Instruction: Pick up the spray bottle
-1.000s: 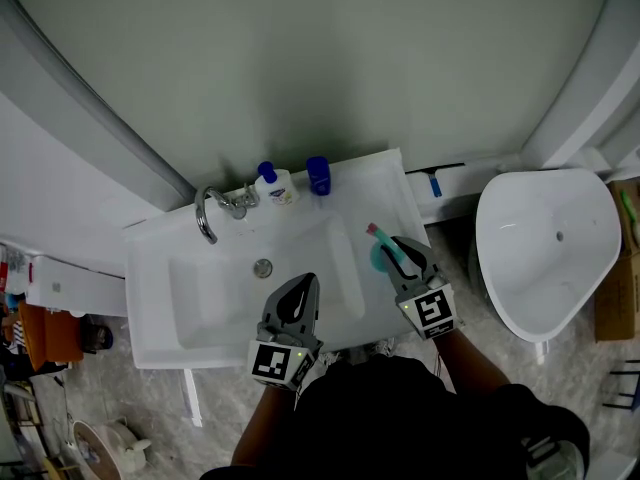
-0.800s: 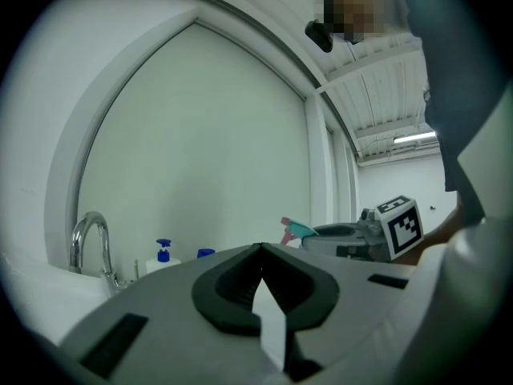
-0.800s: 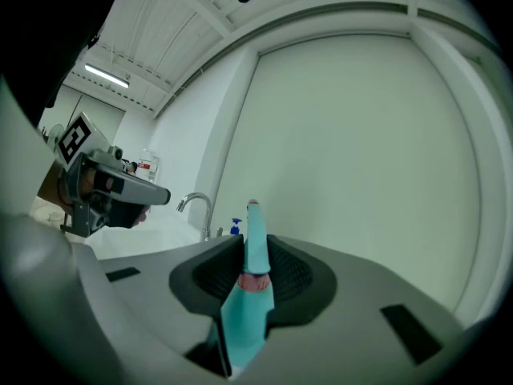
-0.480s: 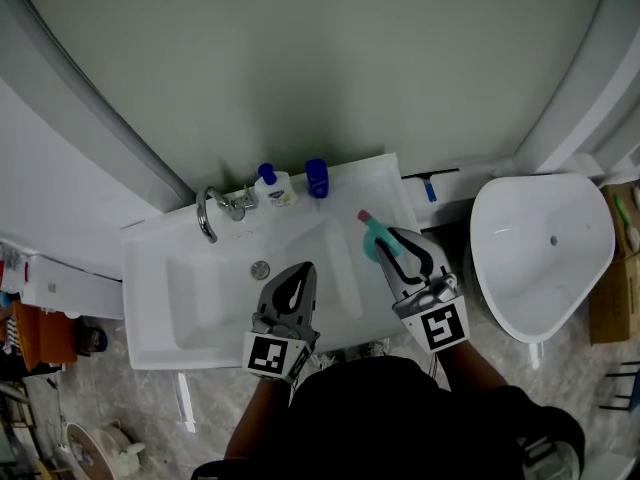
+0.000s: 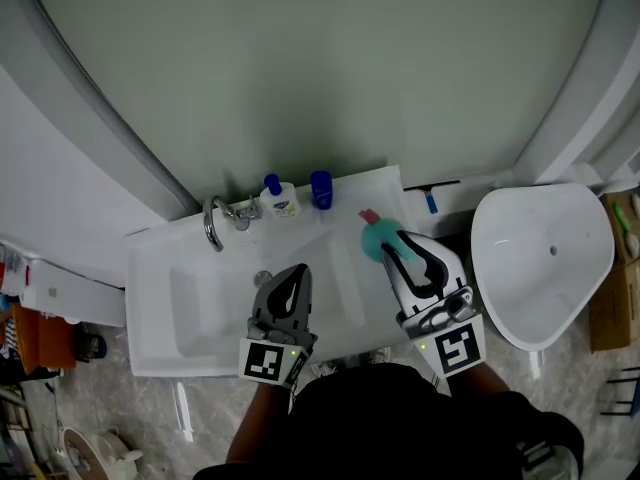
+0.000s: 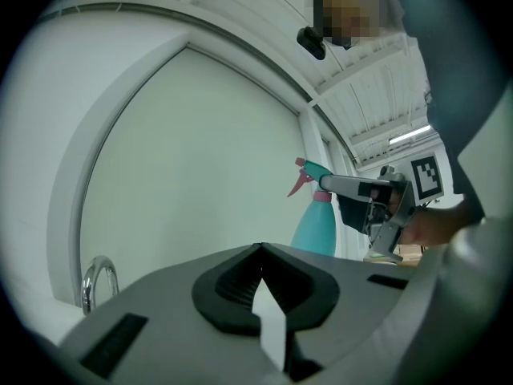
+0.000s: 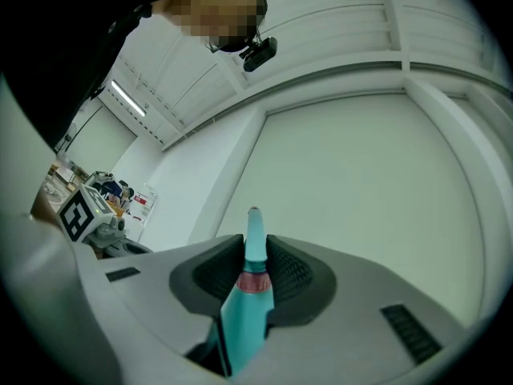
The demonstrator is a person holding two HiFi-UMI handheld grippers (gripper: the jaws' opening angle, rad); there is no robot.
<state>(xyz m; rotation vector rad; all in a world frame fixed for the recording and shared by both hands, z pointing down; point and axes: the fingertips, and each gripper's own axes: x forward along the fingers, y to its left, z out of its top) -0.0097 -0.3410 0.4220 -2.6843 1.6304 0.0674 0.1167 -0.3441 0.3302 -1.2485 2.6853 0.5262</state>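
Observation:
The teal spray bottle [image 5: 377,239] with a pink trigger hangs above the right end of the white sink [image 5: 160,308], clear of the rim. My right gripper [image 5: 396,244] is shut on it, just below the nozzle head. In the right gripper view the bottle [image 7: 244,311] stands between the black pads [image 7: 292,275], nozzle pointing up. My left gripper [image 5: 297,274] hovers over the basin's front, shut and holding nothing. The left gripper view shows the bottle [image 6: 316,227] lifted at the right, held by the right gripper [image 6: 377,203].
A chrome faucet [image 5: 213,224], a white soap bottle with a blue cap [image 5: 279,199] and a blue cup [image 5: 320,188] stand along the sink's back edge. A white toilet [image 5: 545,253] sits to the right. A grey-green wall rises behind the sink.
My right gripper has risen with the spray bottle, lifting it off the sink's right rim. The left gripper has risen a little over the basin.

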